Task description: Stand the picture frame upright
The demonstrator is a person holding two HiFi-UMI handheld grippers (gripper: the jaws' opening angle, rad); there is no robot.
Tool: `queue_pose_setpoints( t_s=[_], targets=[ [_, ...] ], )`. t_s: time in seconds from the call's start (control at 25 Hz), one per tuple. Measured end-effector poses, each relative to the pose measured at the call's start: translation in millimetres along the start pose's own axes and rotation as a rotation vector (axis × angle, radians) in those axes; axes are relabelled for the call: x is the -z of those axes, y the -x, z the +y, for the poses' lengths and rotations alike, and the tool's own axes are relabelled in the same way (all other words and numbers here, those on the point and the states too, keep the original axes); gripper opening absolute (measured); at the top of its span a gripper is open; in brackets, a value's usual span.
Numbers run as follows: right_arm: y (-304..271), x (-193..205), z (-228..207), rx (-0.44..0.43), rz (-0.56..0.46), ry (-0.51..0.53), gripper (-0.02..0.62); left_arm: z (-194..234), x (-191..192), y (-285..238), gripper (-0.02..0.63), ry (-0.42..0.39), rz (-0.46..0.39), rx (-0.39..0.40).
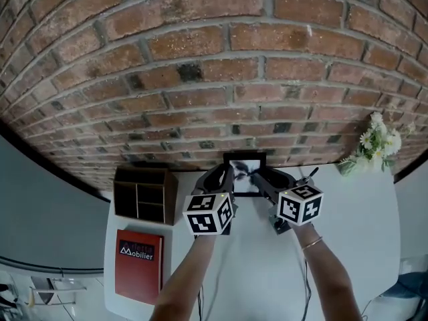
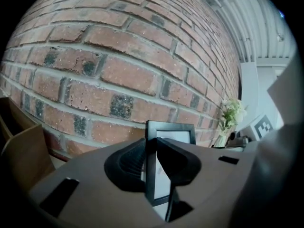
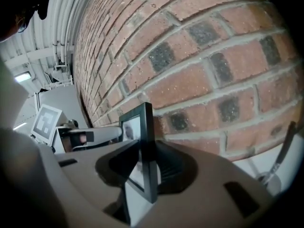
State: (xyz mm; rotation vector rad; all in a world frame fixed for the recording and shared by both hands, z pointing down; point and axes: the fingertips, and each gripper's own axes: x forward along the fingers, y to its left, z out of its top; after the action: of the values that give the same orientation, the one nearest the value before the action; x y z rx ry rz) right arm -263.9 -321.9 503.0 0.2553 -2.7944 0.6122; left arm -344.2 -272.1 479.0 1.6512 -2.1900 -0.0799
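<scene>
A white table [image 1: 361,206] stands pushed against a red brick wall [image 1: 214,65] with pale mortar lines. The wall fills the upper part of the head view.

Seen from the head camera, the picture frame [image 1: 245,172] is at 12 o'clock, at the table's far edge just in front of the bricks. It is upright, its black border and glass facing the person. Whether its foot touches the table cannot be told.

The left gripper [image 1: 223,178] has its jaws partly closed, clamped on the frame's left rail [image 2: 151,175]. The right gripper [image 1: 266,179] has its jaws set somewhat wider and pinches the right rail [image 3: 148,151]. The frame is between the two grippers.

At 9 o'clock from the grippers a dark wooden organiser [image 1: 144,194] with open compartments sits against the wall. A red book [image 1: 138,265] lies flat at 7 o'clock, just in front of the organiser. At 2 o'clock, well apart, white flowers [image 1: 378,142] stand by the wall. Beyond the table on both sides the room is plain grey, and the left gripper view shows a ribbed white ceiling [image 2: 261,27].
</scene>
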Motion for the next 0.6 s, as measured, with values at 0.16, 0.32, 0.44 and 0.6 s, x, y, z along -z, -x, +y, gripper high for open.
queue_pose_setpoints(
  t_s=[0.16,0.32,0.44,0.6],
  targets=[
    [-5,3,-8,-0.003,-0.002,-0.007,0.115,2,3,-8,0.064,0.007,0.004,0.0],
    [-9,4,-14,-0.007,-0.001,-0.009,0.115,3,7,-12,0.065,0.015,0.006,-0.002],
    [-11,6,-16,-0.009,-0.001,-0.022,0.115,5,8,-14,0.066,0.021,0.007,-0.003],
    [-14,10,-19,-0.012,-0.001,-0.044,0.115,6,10,-17,0.066,0.024,0.009,-0.001]
  ],
)
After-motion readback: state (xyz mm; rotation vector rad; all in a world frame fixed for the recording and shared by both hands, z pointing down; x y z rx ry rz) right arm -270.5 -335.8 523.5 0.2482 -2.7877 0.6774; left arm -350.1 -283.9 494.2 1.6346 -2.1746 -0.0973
